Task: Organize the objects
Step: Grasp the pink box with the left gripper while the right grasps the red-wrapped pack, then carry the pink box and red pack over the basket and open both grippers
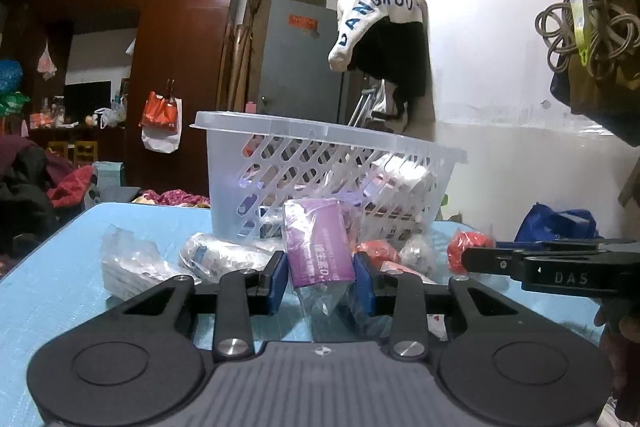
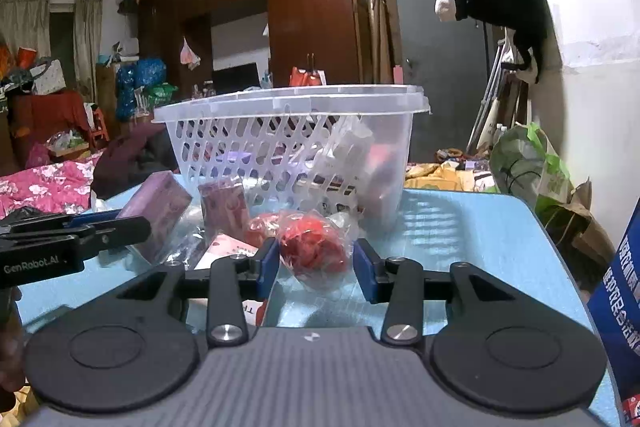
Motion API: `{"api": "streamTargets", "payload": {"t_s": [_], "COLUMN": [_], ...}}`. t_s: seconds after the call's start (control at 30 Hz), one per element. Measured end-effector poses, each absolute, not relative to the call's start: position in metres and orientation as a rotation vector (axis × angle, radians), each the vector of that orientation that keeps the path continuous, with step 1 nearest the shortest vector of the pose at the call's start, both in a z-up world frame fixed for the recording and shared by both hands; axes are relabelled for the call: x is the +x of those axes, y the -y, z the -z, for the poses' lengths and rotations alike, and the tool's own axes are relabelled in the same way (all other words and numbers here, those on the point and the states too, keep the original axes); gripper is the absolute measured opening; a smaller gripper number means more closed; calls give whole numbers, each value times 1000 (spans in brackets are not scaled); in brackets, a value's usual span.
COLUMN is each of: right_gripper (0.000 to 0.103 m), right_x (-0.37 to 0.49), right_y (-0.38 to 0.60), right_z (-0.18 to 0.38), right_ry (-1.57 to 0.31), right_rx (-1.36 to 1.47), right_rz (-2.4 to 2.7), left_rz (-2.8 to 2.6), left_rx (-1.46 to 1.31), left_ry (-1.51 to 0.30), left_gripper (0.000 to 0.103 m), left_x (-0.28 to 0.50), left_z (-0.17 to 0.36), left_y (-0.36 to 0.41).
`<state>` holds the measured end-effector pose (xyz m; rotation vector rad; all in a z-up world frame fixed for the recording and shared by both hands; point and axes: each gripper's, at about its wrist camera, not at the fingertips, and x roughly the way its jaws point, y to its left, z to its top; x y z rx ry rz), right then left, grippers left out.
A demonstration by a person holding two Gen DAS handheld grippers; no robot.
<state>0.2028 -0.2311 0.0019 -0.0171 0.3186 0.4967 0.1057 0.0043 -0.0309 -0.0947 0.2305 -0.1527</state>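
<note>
The left gripper (image 1: 320, 269) has its blue pads clamped on a purple box (image 1: 316, 243) wrapped in clear plastic; the pads press both sides of the box, which stands nearly upright between them. The box sits on a light blue table (image 1: 52, 279), just in front of a clear plastic basket (image 1: 320, 163) at twelve o'clock from the gripper. The basket has slotted walls and already holds some packets whose details cannot be made out. At ten o'clock from the left gripper lie two crinkled clear plastic bags (image 1: 132, 259) with packets inside. At two o'clock a red bundle in clear wrap (image 1: 468, 247) lies on the table, and the other gripper reaches in from three o'clock beside it.

The right gripper (image 2: 316, 263) stands narrowed around that red bundle in clear wrap (image 2: 312, 247). The left pad touches the wrap, while a small gap shows at the right pad, so a firm hold cannot be told. The bundle rests on the table (image 2: 480, 235), with the basket (image 2: 288, 143) just behind it at twelve o'clock. At ten o'clock the purple box (image 2: 158, 211) is tilted in the left gripper's fingers (image 2: 120, 225), and a dark red box (image 2: 224, 207) stands near the basket wall at eleven o'clock. A white and pink packet (image 2: 230, 251) lies flat beside the left pad.
</note>
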Motion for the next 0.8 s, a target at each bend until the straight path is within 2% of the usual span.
{"api": "streamTargets", "payload": {"t_s": [0.5,0.63,0.8], "right_gripper": [45,45,45], "right_x": [196,189,197], "right_y": [238,245,238], "right_z": [-19,-42,-92], "right_ry": [-218,-155,-58], "right_rx": [20,38,19], "right_rz": [-431,-437,-455], "left_rz": [156,176,188], "left_rx": [-124,-109,-45], "left_ry": [-114,-84,-23], "left_gripper": [40,40,40], "left_x": [92,89,108], "left_z": [10,-5,-58], "left_y": [-18,-22,-27]}}
